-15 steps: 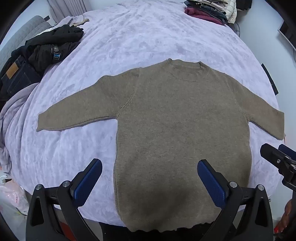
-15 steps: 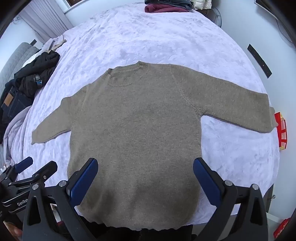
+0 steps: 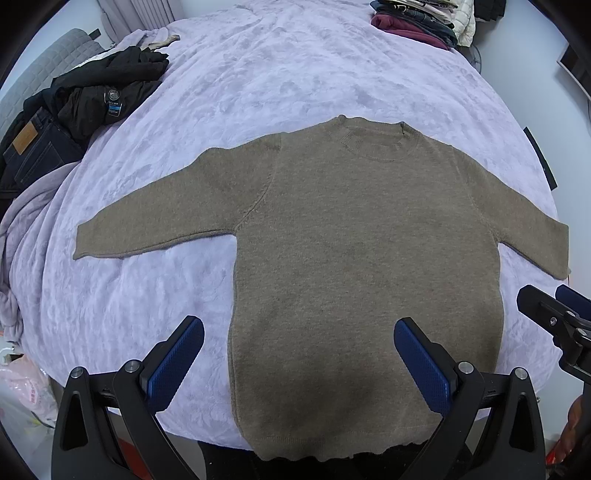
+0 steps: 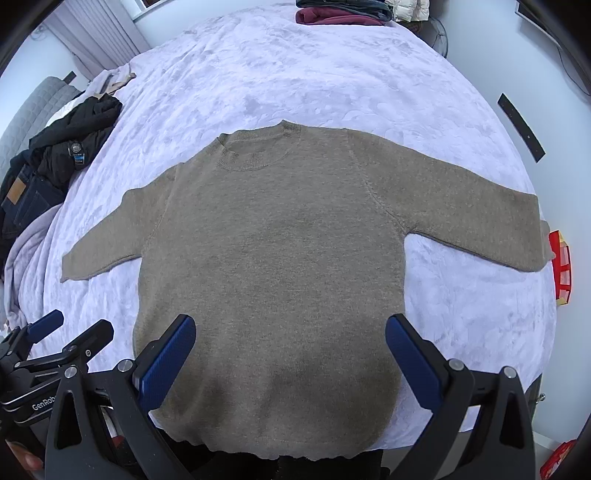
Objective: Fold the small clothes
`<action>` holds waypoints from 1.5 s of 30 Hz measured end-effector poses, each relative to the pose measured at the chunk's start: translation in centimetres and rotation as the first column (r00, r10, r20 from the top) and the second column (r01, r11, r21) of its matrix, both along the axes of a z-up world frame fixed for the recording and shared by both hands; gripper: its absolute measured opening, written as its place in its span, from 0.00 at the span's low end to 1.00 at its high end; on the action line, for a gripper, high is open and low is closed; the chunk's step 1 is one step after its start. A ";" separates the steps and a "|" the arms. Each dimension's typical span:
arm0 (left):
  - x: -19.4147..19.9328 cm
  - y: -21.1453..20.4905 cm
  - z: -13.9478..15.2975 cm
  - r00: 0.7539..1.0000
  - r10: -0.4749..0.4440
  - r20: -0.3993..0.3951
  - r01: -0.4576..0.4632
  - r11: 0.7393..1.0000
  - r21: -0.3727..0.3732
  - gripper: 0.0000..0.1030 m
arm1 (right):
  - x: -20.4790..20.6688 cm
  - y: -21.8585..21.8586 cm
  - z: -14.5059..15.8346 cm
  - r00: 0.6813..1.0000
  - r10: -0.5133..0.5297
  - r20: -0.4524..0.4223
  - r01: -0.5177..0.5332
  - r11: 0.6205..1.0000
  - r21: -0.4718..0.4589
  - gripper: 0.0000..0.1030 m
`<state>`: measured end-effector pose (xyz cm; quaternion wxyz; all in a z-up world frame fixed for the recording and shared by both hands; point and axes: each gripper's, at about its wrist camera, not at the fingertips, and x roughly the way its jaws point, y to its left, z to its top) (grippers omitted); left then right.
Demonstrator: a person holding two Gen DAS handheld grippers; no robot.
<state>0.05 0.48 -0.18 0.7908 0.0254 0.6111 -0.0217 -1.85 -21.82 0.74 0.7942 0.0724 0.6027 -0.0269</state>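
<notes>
A small taupe knitted sweater (image 3: 362,258) (image 4: 273,266) lies flat on the lilac bedspread, front up, collar far, both sleeves spread sideways and the hem at the near bed edge. My left gripper (image 3: 299,354) hovers above the sweater's lower left part, jaws wide open with nothing between them. Over the lower right part of the body, my right gripper (image 4: 290,354) also hangs open and empty. Each gripper shows at the edge of the other's view: the right gripper (image 3: 554,317), the left gripper (image 4: 55,343).
A heap of dark clothes and jeans (image 3: 74,122) (image 4: 48,166) lies at the bed's left side. Folded garments (image 3: 417,18) (image 4: 340,13) are stacked at the far edge. The lilac bedspread (image 3: 280,74) stretches beyond the collar. A red object (image 4: 561,266) sits off the right edge.
</notes>
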 end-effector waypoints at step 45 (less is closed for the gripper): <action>1.0 0.5 -4.6 0.999 0.011 -0.036 -0.014 0.995 -0.098 1.00 | 1.4 0.5 -3.7 0.996 0.030 -0.084 -0.034 0.998 -0.047 0.99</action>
